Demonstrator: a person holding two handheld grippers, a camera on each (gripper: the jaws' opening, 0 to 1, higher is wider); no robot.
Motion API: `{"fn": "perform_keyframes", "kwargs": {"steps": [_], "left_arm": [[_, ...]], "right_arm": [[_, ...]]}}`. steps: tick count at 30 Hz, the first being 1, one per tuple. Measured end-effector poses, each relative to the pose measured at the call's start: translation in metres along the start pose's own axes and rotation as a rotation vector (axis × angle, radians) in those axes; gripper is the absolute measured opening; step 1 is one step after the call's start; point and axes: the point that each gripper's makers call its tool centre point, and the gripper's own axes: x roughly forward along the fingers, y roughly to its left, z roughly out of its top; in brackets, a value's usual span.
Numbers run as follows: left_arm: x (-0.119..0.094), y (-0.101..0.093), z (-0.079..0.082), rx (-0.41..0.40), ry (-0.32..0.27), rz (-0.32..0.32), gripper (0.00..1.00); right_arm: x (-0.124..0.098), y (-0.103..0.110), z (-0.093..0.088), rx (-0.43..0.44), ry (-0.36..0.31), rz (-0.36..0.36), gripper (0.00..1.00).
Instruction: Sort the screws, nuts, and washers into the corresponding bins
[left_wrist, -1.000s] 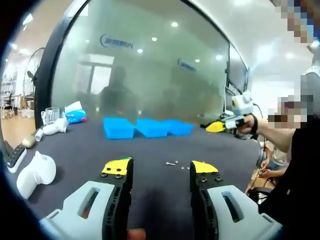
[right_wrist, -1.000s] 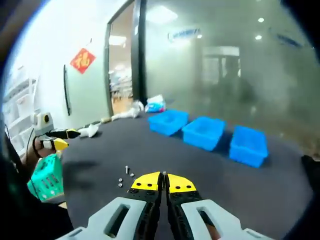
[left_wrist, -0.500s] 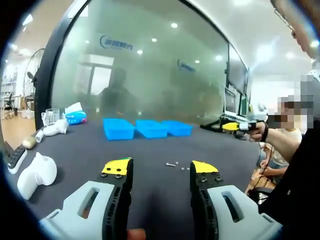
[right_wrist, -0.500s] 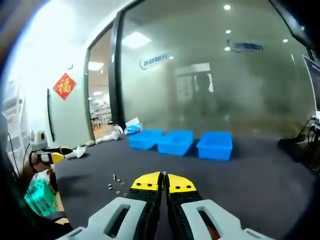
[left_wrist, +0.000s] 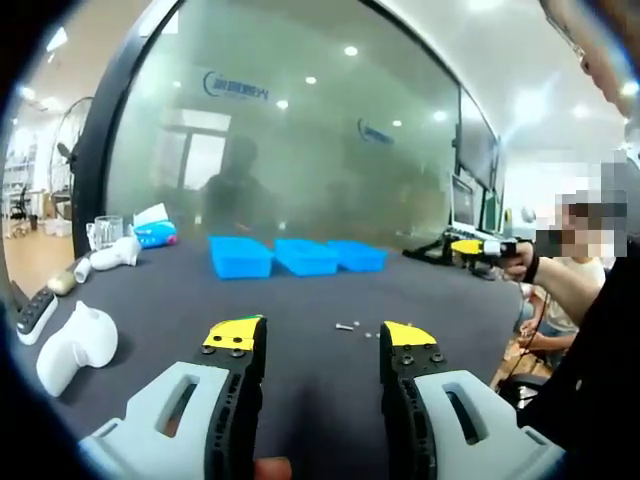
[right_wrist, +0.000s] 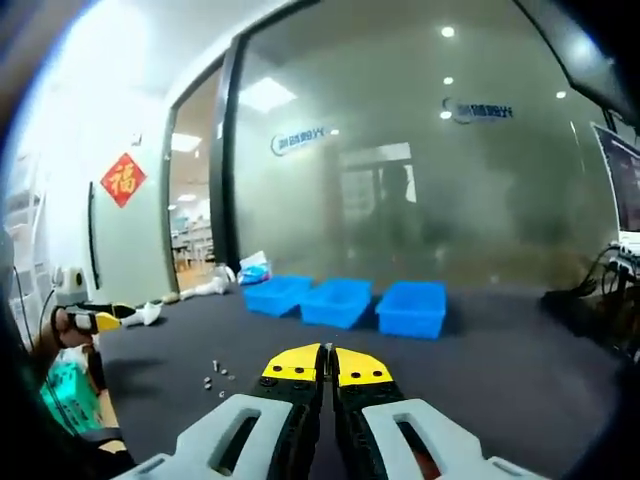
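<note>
- Left gripper, left gripper view: the two yellow-tipped jaws are standing wide apart with nothing between them, hanging above the dark table.
- Right gripper, right gripper view: the yellow-tipped jaws are pressing together tip to tip, with no object visible between them; the gripper is held above the table.
- Right gripper as seen from the left gripper view: it is appearing at the right, held in a hand over the table's far right side.
- Left gripper as seen from the right gripper view: it is showing at the left edge, yellow tip pointing over the table.
- Small hardware (screws, nuts and washers; individual types too small to tell): the loose pieces are lying on the table just beyond the left gripper's jaws. In the right gripper view the same scatter is sitting left of the closed jaws.
- Three blue bins: they are standing side by side in a row at the far side of the table, in front of the frosted glass wall. In the right gripper view the row is lying straight ahead, well apart from the hardware.
- White handheld device: it is lying at the table's left edge in the left gripper view.
</note>
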Motion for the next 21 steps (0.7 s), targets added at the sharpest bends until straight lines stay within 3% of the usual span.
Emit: {"fn": "perform_keyframes", "kwargs": {"steps": [11,21], "left_arm": [[0.0,0.0,0.002,0.006,-0.004,0.002,0.44],[-0.001,0.001,0.002,0.005,-0.004,0.005,0.44]], "right_arm": [[0.011,-0.022,0.024,0.012,-0.098,-0.054,0.01],[0.052,-0.036,0.038,-0.004,-0.095,-0.054,0.01]]}}
